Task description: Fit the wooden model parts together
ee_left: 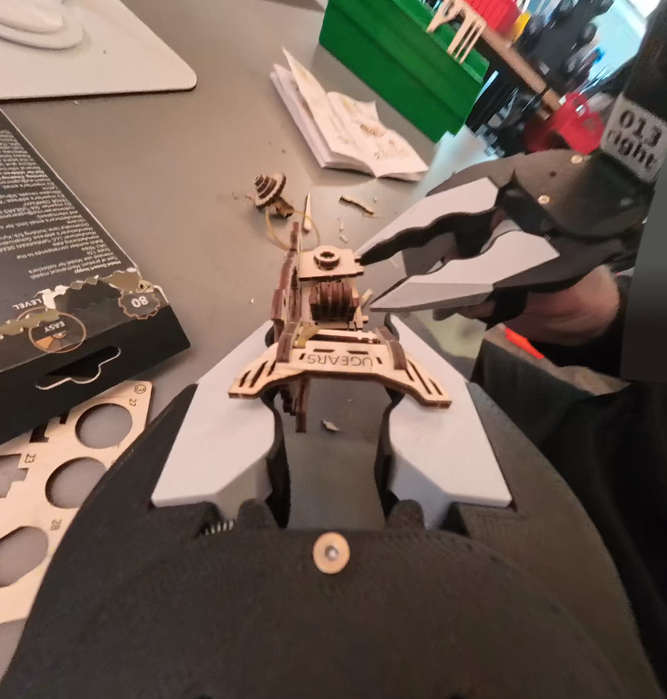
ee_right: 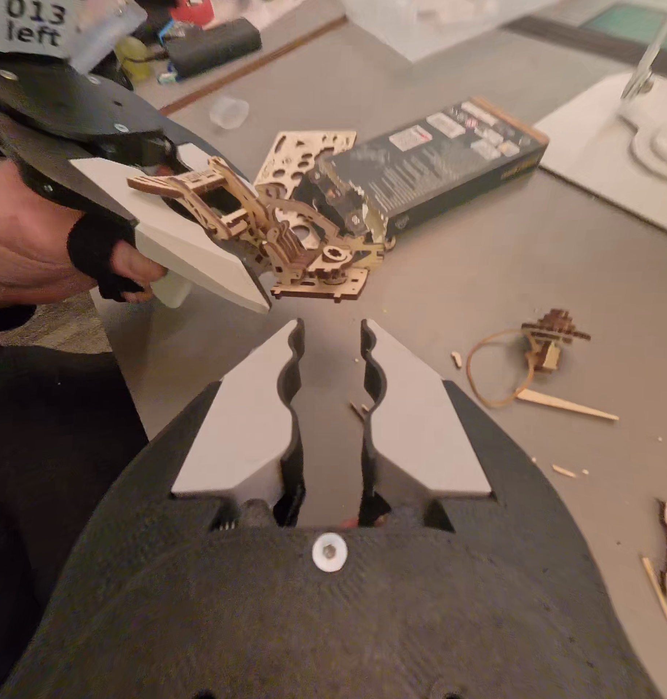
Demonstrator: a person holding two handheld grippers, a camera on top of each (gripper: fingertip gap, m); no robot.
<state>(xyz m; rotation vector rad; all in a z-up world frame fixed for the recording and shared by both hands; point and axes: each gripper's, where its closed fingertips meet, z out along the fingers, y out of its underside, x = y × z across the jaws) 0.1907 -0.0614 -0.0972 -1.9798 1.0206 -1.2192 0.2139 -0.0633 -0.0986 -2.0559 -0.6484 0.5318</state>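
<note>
Pale laser-cut wooden model (ee_left: 326, 302) with dark edges, matt grey table (ee_right: 475, 264), glossy black cardboard box (ee_left: 59, 264)

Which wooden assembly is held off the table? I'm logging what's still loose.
The larger wooden model, clamped in the left gripper. The small gear piece with the rubber band lies loose on the table.

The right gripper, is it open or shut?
Open. The right gripper shows a clear gap between its fingers, nothing held; the wooden model sits beyond its tips, gripped by the left gripper.
</note>
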